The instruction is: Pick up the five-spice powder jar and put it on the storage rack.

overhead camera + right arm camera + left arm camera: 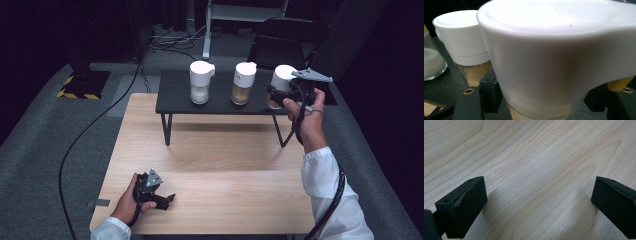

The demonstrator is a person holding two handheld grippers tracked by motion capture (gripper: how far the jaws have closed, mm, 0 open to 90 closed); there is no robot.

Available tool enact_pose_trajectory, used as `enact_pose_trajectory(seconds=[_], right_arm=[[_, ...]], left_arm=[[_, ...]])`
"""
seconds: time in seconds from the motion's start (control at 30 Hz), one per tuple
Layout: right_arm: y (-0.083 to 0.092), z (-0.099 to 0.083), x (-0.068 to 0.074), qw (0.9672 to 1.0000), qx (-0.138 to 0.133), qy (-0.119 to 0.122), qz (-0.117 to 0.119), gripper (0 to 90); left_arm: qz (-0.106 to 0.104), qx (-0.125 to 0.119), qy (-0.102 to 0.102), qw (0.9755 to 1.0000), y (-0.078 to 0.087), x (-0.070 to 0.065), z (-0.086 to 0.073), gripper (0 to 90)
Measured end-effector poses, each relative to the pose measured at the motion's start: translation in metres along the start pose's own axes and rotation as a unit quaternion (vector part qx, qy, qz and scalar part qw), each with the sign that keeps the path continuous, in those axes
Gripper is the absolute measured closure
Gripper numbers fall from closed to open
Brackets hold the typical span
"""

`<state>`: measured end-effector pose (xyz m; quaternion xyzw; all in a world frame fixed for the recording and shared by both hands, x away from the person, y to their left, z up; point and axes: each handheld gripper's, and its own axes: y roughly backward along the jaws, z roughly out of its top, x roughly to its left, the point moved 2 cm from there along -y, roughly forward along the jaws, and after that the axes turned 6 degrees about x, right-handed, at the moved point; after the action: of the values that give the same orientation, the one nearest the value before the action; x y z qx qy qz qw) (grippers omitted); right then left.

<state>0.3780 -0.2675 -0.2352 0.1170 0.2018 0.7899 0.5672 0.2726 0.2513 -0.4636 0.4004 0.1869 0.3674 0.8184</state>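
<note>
Right gripper (pixel 276 94) is up at the far end of the little black shelf (pixel 175 97), jaws clamped tight around the rightmost jar (pixel 281 86), the glass canister with the white pour-spout lid; in the right gripper view that lid (pixel 554 47) looms huge between the two black jaws, and the glass base below it shows something pale and tan, though the contents are too close and blurred to name; the jar looks gripped and possibly just lifting off the shelf's right end, but whether its base is clear of the surface I cannot tell; so by my reading the grasp is made and the carrying, setting down or pouring is all still ahead; now the other containers: the middle jar (pixel 242 85) stands upright on the shelf just beside the held one, white lid on, holding a brownish granular fill to roughly half its glass; the left jar (pixel 200 82) stands a little apart from it, same white lid, holding a white grainy stuff like sugar or salt in its lower part; both look untouched, lids closed; down at the near left corner of the wooden table (pixel 220 170) the left gripper (pixel 167 199) lies low on the boards in the person's hand, jaws spread wide with nothing between them, just bare wood grain in the left gripper view
</note>
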Motion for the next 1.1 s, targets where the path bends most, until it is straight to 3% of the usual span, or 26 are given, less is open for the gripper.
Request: enact_pose_trajectory(seconds=[0.5,1.1], right_arm=[[-0.025,0.007,-0.002,0.9998,-0.002,-0.019,-0.005,29.9],[-0.047,0.004,-0.012,0.9988,0.024,-0.037,-0.023,29.7]], left_arm=[[0.0,0.0,0.001,1.0,0.0,0.0,0.0,0.0],[0.0,0.0,0.001,1.0,0.0,0.0,0.0,0.0]])
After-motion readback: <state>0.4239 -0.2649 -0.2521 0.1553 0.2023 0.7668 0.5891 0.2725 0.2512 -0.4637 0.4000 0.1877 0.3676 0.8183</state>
